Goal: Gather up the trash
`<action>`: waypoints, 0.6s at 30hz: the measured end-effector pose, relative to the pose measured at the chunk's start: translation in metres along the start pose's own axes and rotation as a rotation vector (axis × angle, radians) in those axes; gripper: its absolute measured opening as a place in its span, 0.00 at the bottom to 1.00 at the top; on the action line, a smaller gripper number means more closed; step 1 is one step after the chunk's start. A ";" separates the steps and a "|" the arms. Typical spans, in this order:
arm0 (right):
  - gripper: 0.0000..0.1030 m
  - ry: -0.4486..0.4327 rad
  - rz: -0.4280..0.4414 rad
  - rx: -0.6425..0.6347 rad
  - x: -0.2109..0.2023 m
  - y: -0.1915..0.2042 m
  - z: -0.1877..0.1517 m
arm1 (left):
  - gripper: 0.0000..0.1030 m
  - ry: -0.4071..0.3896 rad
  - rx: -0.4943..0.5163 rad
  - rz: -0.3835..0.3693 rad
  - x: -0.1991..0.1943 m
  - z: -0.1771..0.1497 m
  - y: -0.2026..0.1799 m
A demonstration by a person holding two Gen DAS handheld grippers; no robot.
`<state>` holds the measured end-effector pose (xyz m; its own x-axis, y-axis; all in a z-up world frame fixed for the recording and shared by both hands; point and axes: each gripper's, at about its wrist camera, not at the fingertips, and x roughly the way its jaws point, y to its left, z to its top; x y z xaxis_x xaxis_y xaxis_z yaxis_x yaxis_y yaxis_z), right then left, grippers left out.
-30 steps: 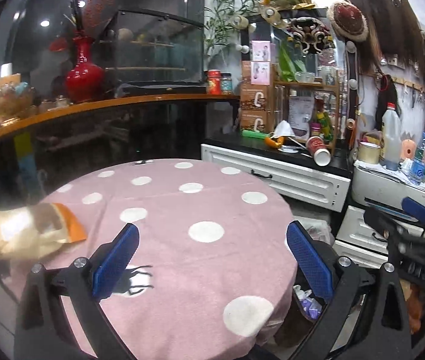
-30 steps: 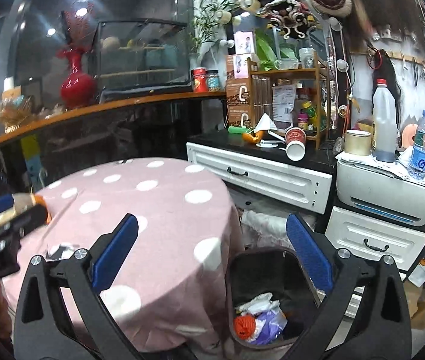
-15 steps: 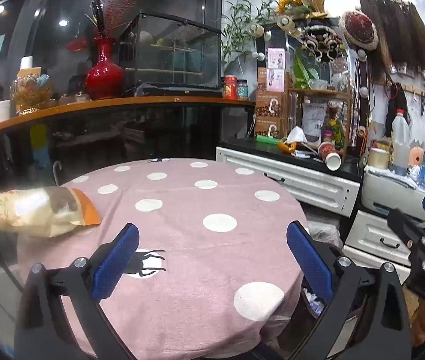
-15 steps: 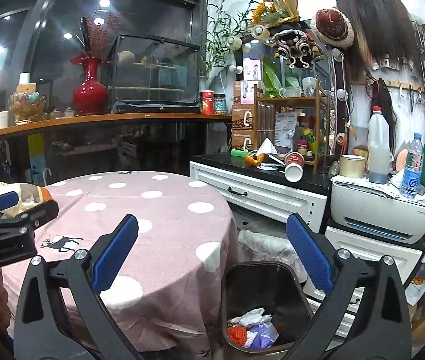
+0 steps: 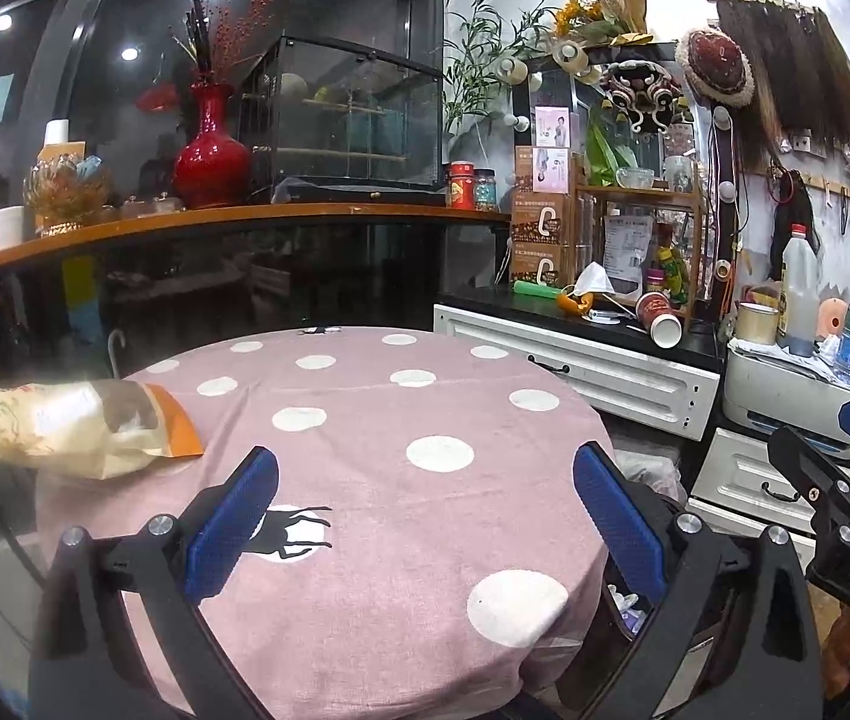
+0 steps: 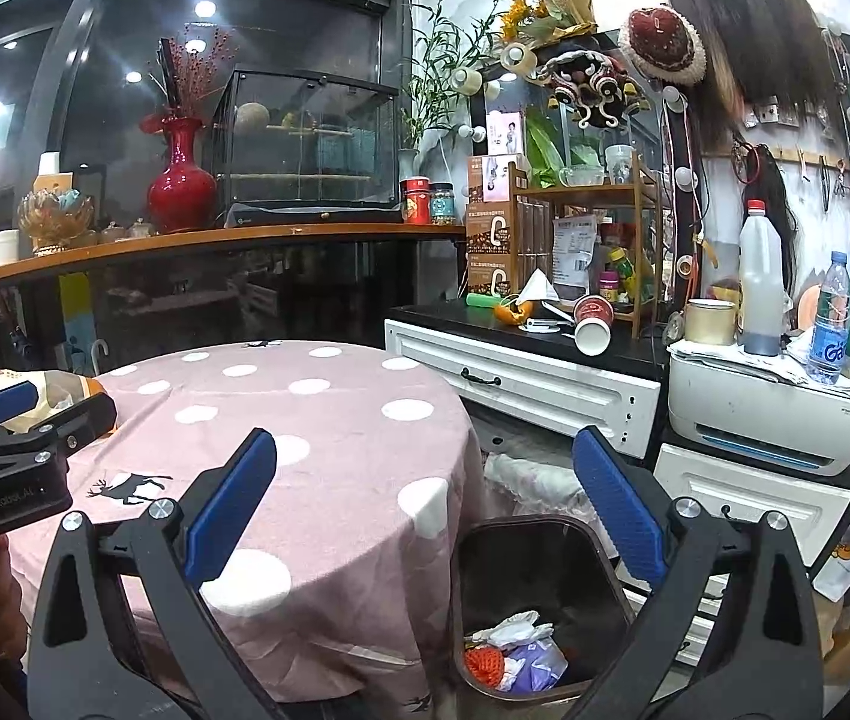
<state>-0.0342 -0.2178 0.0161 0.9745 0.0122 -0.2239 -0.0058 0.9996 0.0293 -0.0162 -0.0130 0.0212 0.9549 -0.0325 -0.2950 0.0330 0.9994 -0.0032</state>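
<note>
An empty snack bag [image 5: 74,426], yellow and orange, lies on the left edge of the round pink polka-dot table [image 5: 365,420]. It also shows in the right wrist view [image 6: 59,387], partly behind the left gripper. My left gripper [image 5: 425,516] is open and empty above the table's near side, right of the bag. My right gripper [image 6: 425,516] is open and empty above the table's right edge and the dark trash bin [image 6: 538,600], which holds several scraps. A tipped paper cup [image 6: 589,324], an orange peel [image 6: 511,312] and a mask [image 5: 592,282] lie on the black counter.
White drawer units [image 6: 520,384] and a printer [image 6: 766,420] stand right of the table. Bottles [image 6: 760,288] stand on the printer. A wooden shelf [image 5: 233,222] with a red vase [image 5: 209,150] runs behind. A plastic bag [image 6: 520,474] lies behind the bin.
Both grippers have pulled back and risen, so the table and bin look farther off and lower. Both stay open. The snack bag has not moved.
</note>
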 end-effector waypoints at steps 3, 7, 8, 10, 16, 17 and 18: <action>0.95 0.003 0.000 0.000 0.000 0.000 0.000 | 0.95 0.001 0.000 0.000 0.000 0.000 0.000; 0.95 0.008 0.001 0.000 0.002 -0.001 -0.001 | 0.95 0.002 0.000 0.000 0.000 0.000 -0.001; 0.94 0.008 0.001 0.001 0.002 -0.001 -0.001 | 0.95 0.003 0.000 -0.001 0.000 0.000 -0.001; 0.94 0.009 0.001 0.001 0.002 -0.002 -0.001 | 0.95 0.006 0.002 -0.004 0.001 0.000 -0.002; 0.95 0.014 0.001 0.003 0.003 -0.002 -0.001 | 0.95 0.019 0.011 -0.012 0.004 -0.002 -0.006; 0.95 0.014 0.000 0.004 0.003 -0.003 -0.002 | 0.95 0.022 0.010 -0.015 0.004 -0.002 -0.007; 0.95 0.013 -0.001 0.005 0.003 -0.003 -0.002 | 0.95 0.024 0.007 -0.018 0.004 -0.002 -0.006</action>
<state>-0.0319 -0.2205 0.0135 0.9715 0.0115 -0.2366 -0.0035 0.9994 0.0343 -0.0131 -0.0190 0.0181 0.9470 -0.0498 -0.3175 0.0518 0.9987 -0.0019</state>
